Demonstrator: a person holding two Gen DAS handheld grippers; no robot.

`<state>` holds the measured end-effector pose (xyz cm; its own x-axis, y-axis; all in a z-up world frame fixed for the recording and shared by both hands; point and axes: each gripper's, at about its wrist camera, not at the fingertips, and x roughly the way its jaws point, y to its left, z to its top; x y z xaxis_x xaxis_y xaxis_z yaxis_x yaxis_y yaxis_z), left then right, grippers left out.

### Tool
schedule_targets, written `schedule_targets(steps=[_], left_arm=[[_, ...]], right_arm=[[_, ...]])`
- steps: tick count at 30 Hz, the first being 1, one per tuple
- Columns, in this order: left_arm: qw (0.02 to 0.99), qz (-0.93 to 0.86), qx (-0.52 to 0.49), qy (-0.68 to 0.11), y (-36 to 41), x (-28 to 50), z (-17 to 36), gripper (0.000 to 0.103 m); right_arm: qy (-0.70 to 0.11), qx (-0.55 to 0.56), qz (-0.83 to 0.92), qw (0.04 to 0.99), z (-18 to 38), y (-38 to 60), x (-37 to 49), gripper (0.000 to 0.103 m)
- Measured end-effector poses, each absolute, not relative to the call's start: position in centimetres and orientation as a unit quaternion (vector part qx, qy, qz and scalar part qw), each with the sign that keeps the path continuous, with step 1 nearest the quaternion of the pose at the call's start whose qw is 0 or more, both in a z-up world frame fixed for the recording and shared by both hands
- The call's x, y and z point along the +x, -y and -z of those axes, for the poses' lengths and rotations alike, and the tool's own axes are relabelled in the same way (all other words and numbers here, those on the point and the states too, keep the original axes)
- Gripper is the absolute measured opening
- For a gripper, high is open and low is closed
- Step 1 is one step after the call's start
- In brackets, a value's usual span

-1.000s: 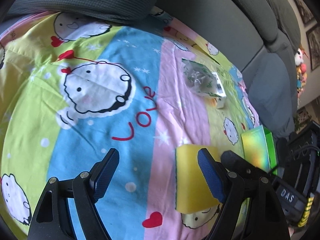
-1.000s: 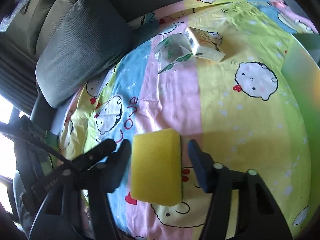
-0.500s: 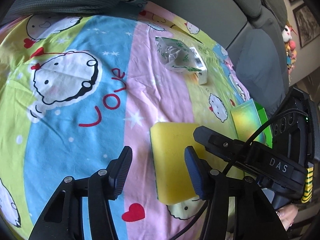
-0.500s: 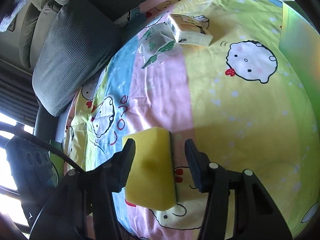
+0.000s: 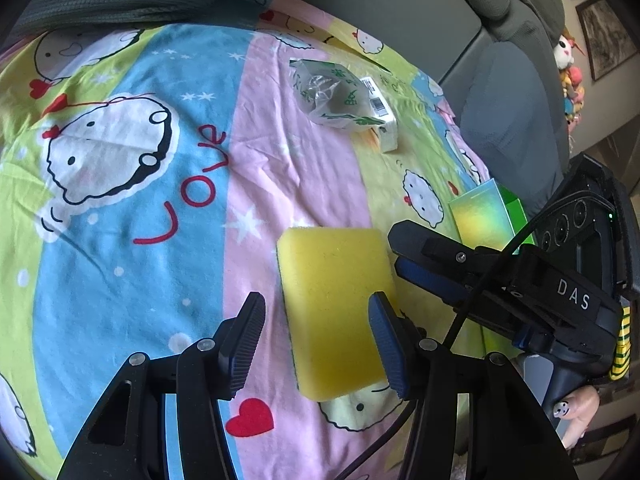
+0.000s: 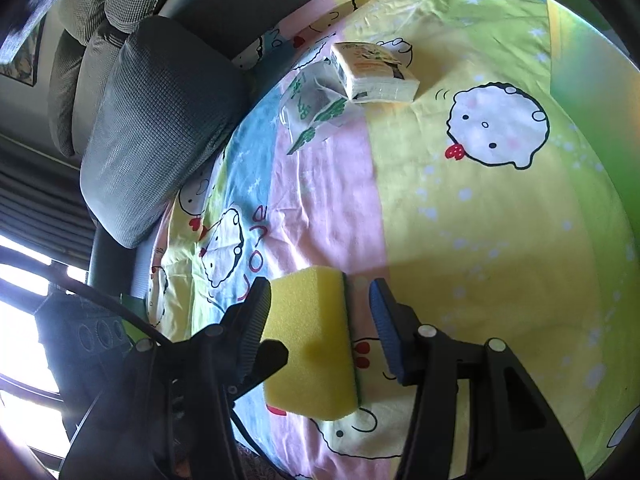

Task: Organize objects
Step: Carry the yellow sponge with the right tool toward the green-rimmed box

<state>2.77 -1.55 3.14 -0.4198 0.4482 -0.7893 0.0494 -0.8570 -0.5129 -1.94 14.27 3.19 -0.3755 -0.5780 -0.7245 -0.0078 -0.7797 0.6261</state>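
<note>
R gripper (image 6: 320, 320) jaws part open round yellow sponge (image 6: 310, 344), left pad touching, right pad just off. L gripper (image 5: 316, 340) open, empty, sponge (image 5: 334, 312) flat on cartoon bedsheet (image 5: 120, 240) w/ tissue pack (image 6: 376, 74) beyond.

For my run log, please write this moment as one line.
yellow rectangular foam sponge: lies on cartoon bedsheet | left tongs: open, straddling it | right tongs: open, around it

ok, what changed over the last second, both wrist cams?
The left tool narrowed its jaws and moved right over the yellow sponge; it is not clamped. The right tool closed in around the sponge, left finger touching, right finger apart. The sponge still lies on the cartoon bedsheet; tissue pack and plastic bag unmoved.
</note>
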Motion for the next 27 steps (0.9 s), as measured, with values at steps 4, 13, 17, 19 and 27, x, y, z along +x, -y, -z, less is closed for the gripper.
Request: schedule_targets(steps=[4,13,17,19,27], left_arm=[[0.126,-0.803,-0.532,0.236,1.3,2.7,-2.9,0.055],[0.127,-0.803,-0.535,0.23,1.2,3.0,-3.0,0.055],[0.115,-0.803,-0.532,0.242,2.1,3.1,-3.1,0.055],[0.109,-0.803,-0.53,0.248,2.5,3.0,-3.0,0.055],[0.1,-0.808,-0.531,0.235,2.3,2.8,-3.0,0.055]], right_arm=[[0.283,0.531,0.777,0.183,-3.1,-14.3,-1.9,0.051],[0.296,0.523,0.769,0.219,-3.7,-14.4,-1.4,0.051],[0.28,0.514,0.775,0.236,-4.7,-14.0,-0.9,0.055],[0.274,0.511,0.777,0.246,-5.2,-13.8,-0.5,0.056],[0.23,0.483,0.789,0.302,-7.9,-12.0,1.0,0.069]])
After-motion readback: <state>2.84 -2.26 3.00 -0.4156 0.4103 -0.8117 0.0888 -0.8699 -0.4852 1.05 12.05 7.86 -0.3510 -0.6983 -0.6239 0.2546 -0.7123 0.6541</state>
